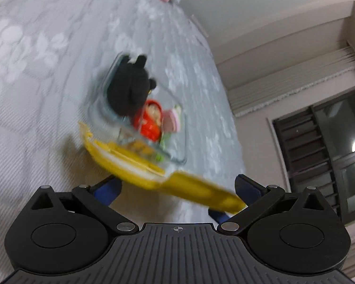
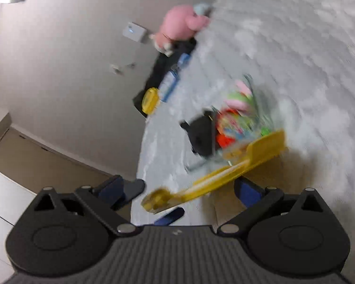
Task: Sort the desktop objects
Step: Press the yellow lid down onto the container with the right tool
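A clear glass container point(image 1: 177, 139) stands on a grey patterned cloth point(image 1: 35, 71). It holds a black plush toy point(image 1: 127, 87), a red figure point(image 1: 151, 123) and small pink and green pieces. A yellow lid point(image 1: 139, 165) slants at the container's near side, lifted off the cloth and blurred. My left gripper point(image 1: 176, 188) is open, and the lid crosses the wide gap between its blue fingers. My right gripper point(image 2: 181, 190) is open too, with the same yellow lid point(image 2: 224, 170) over its gap and the container point(image 2: 243, 120) just beyond. A blue finger point(image 2: 170, 215) shows under the lid's near end.
A pink plush toy point(image 2: 182, 23), a blue box point(image 2: 172, 80), a yellow round object point(image 2: 150, 100) and a black item line the cloth's far edge by the wall. The surface's edge point(image 2: 142, 146) drops to a wooden floor point(image 2: 47, 161). A dark window point(image 1: 319, 153) lies to the right.
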Action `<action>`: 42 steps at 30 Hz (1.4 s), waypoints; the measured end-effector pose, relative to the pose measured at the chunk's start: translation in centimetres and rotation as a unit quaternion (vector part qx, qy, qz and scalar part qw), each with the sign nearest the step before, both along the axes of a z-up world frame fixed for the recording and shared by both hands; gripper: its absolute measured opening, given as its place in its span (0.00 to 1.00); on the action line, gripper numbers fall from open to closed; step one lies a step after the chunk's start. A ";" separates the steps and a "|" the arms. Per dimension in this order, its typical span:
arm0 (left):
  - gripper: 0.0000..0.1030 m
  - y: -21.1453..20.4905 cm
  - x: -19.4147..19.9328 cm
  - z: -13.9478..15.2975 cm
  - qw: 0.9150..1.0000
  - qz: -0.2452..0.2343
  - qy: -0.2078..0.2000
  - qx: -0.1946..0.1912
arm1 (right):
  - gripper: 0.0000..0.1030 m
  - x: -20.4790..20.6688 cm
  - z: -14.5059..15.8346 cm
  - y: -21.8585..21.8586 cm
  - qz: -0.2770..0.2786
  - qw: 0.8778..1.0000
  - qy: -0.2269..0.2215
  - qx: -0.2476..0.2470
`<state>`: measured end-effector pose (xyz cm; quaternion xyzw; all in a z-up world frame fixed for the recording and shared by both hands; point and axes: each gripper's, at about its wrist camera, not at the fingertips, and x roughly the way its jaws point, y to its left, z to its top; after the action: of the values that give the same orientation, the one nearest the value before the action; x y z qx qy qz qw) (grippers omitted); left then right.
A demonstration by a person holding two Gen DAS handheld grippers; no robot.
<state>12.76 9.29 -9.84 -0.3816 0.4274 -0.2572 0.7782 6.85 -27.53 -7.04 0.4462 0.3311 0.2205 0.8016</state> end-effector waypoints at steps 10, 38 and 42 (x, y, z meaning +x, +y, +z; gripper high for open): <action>1.00 -0.5 2.8 -0.2 0.996 0.082 -0.042 -0.005 | 0.98 3.3 1.2 0.2 -0.041 0.991 -0.084 -0.092; 1.00 -4.5 3.6 -1.9 0.975 0.007 0.001 0.224 | 0.94 7.1 0.2 5.2 -0.016 0.942 -0.147 -0.302; 1.00 -4.4 4.2 -2.5 0.978 0.017 0.023 0.207 | 0.96 6.8 2.5 0.3 -0.050 0.944 -0.133 -0.297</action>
<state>17.01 4.86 -12.34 -0.2247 0.4828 -0.1413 0.8345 13.65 -27.20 -4.49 0.1704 0.2496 0.1290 0.9445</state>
